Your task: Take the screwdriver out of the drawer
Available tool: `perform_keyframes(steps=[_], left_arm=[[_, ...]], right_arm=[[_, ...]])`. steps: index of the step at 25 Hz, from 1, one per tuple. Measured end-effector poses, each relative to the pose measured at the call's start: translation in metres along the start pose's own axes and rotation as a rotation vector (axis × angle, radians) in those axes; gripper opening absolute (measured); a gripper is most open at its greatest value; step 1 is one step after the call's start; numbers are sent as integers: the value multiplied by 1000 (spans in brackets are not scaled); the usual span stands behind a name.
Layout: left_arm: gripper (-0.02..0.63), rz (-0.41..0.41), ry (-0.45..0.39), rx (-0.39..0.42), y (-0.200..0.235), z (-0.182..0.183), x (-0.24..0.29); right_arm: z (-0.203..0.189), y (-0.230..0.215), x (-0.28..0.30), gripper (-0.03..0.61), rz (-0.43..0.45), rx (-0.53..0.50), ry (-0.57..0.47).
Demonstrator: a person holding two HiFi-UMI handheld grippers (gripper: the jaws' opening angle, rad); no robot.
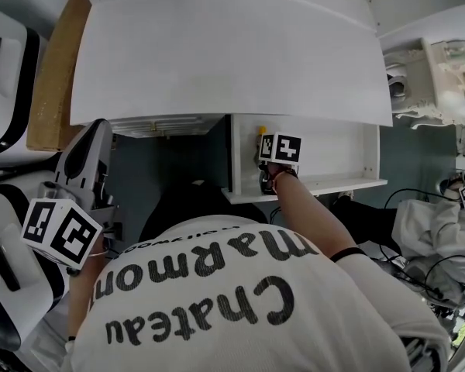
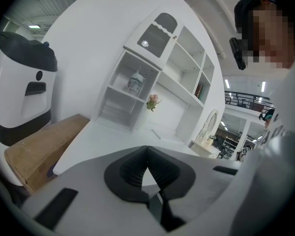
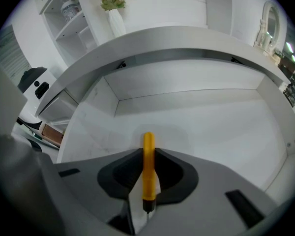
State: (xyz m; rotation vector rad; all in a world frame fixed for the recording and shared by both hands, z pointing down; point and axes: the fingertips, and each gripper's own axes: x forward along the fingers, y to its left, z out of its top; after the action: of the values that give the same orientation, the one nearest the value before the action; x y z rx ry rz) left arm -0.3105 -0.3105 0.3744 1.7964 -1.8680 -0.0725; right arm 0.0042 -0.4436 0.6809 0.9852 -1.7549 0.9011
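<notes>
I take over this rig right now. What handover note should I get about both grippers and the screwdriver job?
Left gripper: shut, empty, held off to the side, away from the drawer.
Right gripper: reaching into the open white drawer, shut on the yellow-handled screwdriver.
Done: drawer open, screwdriver gripped.
Left: lift the screwdriver clear of the drawer.

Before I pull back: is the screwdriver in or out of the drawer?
In. The right gripper clamps the yellow screwdriver, with the open drawer's white floor and walls all around it.
</notes>
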Motion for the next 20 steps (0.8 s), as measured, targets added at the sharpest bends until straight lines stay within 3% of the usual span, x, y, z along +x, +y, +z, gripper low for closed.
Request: perform_keyframes(steps=[5,20], left_arm=[[20,-9,-8,8,12,7,-19],[20,-56,-75,68,-14,30,-31]], right_arm=[[-7,16,-13,83,0,66,-42],[19,18,-63,83,54,201,-238]])
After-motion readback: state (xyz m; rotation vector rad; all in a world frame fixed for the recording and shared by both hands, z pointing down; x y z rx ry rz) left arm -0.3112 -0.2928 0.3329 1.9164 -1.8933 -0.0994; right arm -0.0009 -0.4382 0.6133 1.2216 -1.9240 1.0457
